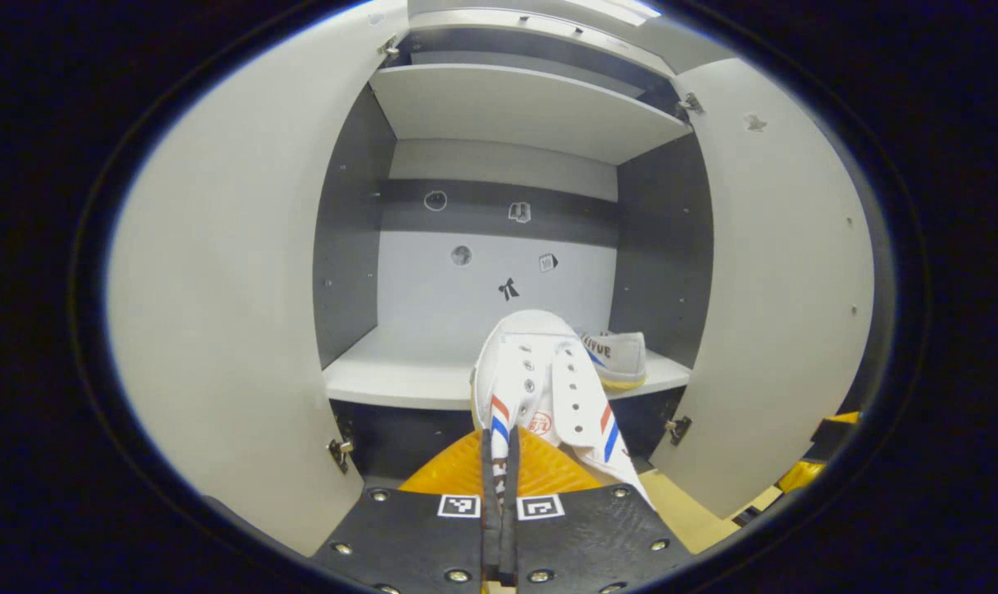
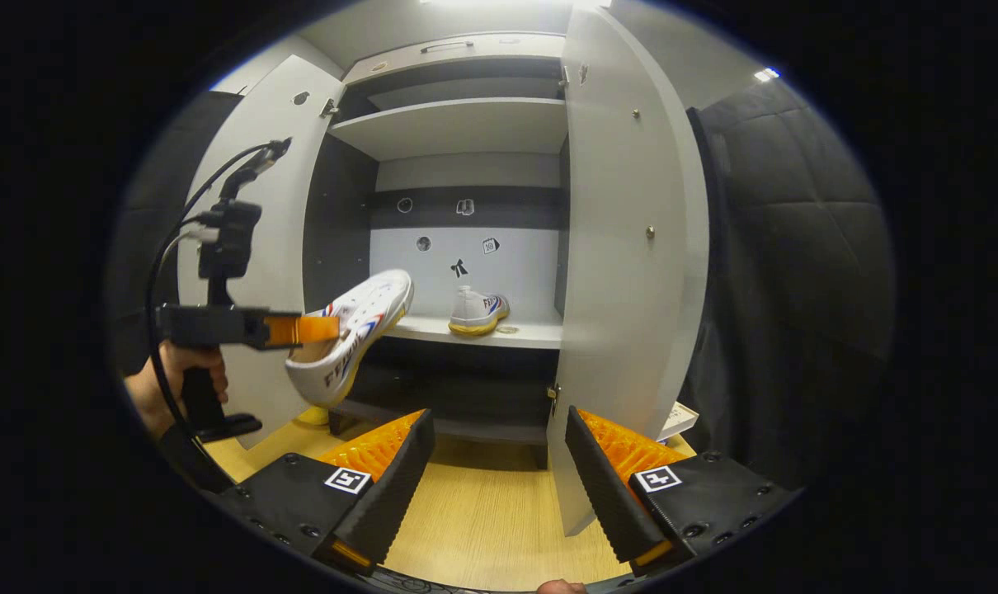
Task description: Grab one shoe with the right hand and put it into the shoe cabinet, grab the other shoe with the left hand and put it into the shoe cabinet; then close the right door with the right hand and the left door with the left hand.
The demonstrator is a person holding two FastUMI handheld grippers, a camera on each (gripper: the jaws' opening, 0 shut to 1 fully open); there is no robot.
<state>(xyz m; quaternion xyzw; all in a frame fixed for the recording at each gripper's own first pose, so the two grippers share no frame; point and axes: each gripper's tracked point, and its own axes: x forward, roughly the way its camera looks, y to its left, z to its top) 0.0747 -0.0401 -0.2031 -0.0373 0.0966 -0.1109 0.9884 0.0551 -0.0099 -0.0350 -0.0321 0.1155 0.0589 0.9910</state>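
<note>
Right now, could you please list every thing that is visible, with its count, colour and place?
shoe cabinet: one, grey, straight ahead, shelves inside.
cabinet doors: two, light grey, both open, one on each side.
held shoe: one, white with red and blue stripes, in the air before the lower shelf, gripped by the left claw.
placed shoe: one, white with yellow sole, on the lower shelf, right part.
floor: one, light wood, below the cabinet.
left claw: one, black and orange, shut on the held shoe.
right claw: one, black and orange, open, holding nothing.
hand: one, holding the left claw's handle.

One white shoe (image 2: pixel 478 312) sits on the open cabinet's shelf (image 2: pixel 515 332); the other white shoe (image 2: pixel 355 330) hangs tilted.
</note>
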